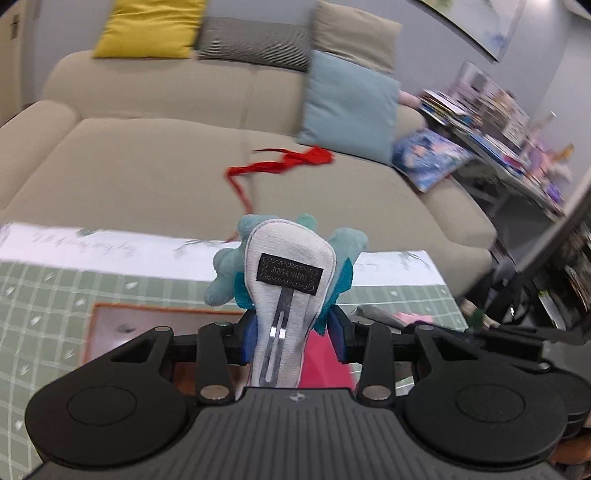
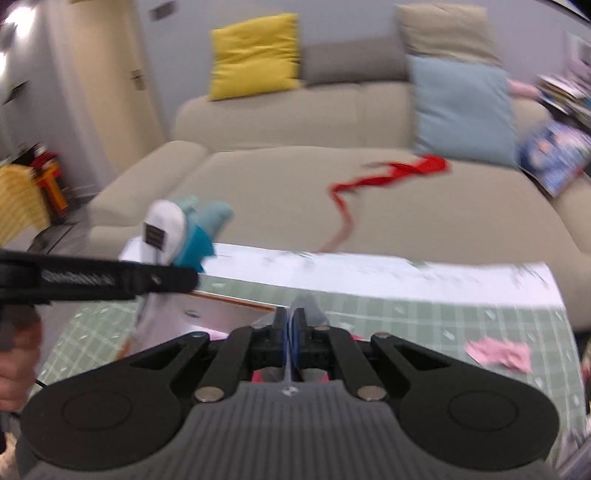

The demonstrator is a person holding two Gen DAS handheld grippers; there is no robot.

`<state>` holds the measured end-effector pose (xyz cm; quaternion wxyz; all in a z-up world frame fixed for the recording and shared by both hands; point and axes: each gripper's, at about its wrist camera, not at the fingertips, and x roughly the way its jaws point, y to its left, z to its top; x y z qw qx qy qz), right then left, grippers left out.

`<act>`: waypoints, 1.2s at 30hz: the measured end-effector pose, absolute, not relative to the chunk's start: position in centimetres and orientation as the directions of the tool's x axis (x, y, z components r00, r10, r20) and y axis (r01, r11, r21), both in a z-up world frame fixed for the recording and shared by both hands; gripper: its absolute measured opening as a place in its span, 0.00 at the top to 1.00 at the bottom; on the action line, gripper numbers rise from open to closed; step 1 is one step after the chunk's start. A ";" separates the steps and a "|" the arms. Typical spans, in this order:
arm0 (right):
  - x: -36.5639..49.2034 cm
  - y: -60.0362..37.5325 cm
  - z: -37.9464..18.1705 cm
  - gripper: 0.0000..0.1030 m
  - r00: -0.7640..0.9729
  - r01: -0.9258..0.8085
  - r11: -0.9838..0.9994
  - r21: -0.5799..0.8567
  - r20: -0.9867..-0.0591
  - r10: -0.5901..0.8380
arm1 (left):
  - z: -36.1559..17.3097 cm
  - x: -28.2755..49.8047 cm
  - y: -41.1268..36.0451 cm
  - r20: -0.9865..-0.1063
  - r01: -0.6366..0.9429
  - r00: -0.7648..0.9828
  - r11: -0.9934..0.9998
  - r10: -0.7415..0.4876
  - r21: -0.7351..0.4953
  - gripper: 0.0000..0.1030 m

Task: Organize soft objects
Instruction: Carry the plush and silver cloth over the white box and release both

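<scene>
Nearest the left wrist camera, the left gripper [image 1: 293, 332] is partly closed on a plush toy [image 1: 288, 273], a pale teal soft thing with a white underside, a black label and a metal hair-clip. The blue pads press its narrow lower part, so the bulkier teal end stands clear above the fingers. From the right wrist view the same toy [image 2: 177, 229] is seen held up off the desk [image 2: 443, 314], tilted, in the left gripper's black fingers [image 2: 155, 280].

The right gripper [image 2: 291, 321] is fully closed; a thin pale edge shows between its pads, but whether it holds something I cannot tell.

Below both lies the green checked desk cloth [image 1: 44, 295], with a tray or box with an orange rim [image 1: 155, 314] and a pink soft piece [image 2: 498, 352] lying towards the right edge. Beyond the desk stands the beige sofa [image 1: 147, 166], with a red ribbon-like cloth [image 1: 284, 164] sprawled on its seat, and yellow [image 1: 147, 26], grey and light blue [image 1: 347, 107] cushions at the back.

The step in hand looks like carrying the toy to its place. To do it well, keep the squeeze steady, since the grip is low on a top-heavy, yielding body that could swing or slip out. Move smoothly, keep it clear of the right gripper, and lower it fully before releasing.
</scene>
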<state>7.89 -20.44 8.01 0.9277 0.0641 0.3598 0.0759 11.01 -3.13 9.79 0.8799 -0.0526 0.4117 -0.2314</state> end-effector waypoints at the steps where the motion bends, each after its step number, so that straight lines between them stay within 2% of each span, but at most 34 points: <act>1: 8.2 -19.1 8.2 1.00 0.726 -0.132 0.976 0.173 -0.654 0.215 | 9.8 11.0 -2.0 -0.701 0.348 0.559 0.892 -0.444 -0.287 0.57; 7: 11.1 -11.6 6.7 0.99 0.629 -0.343 0.925 0.165 -0.691 0.356 | 7.7 10.7 4.3 -0.734 0.236 0.577 0.933 -0.359 -0.271 0.57; 9: 12.0 -9.5 5.4 1.00 0.596 -0.376 0.915 0.146 -0.718 0.360 | 6.4 10.5 5.7 -0.749 0.197 0.576 0.944 -0.329 -0.264 0.57; 13: 14.3 -7.5 1.7 1.00 0.537 -0.350 0.929 0.123 -0.786 0.307 | 3.4 10.2 7.0 -0.772 0.170 0.568 0.958 -0.285 -0.229 0.57; 19: 14.4 -6.5 -2.6 1.00 0.454 -0.341 0.933 0.114 -0.849 0.270 | -1.0 10.3 7.9 -0.793 0.171 0.527 0.952 -0.305 -0.252 0.57; 30: 13.7 -5.6 -6.1 0.95 0.351 -0.391 0.913 0.114 -0.899 0.262 | -6.3 11.3 8.7 -0.843 0.100 0.451 0.955 -0.292 -0.277 0.57; 36: 13.3 -5.6 -6.7 0.93 0.336 -0.404 0.907 0.122 -0.902 0.271 | -6.7 11.1 8.8 -0.832 0.080 0.480 0.958 -0.280 -0.276 0.51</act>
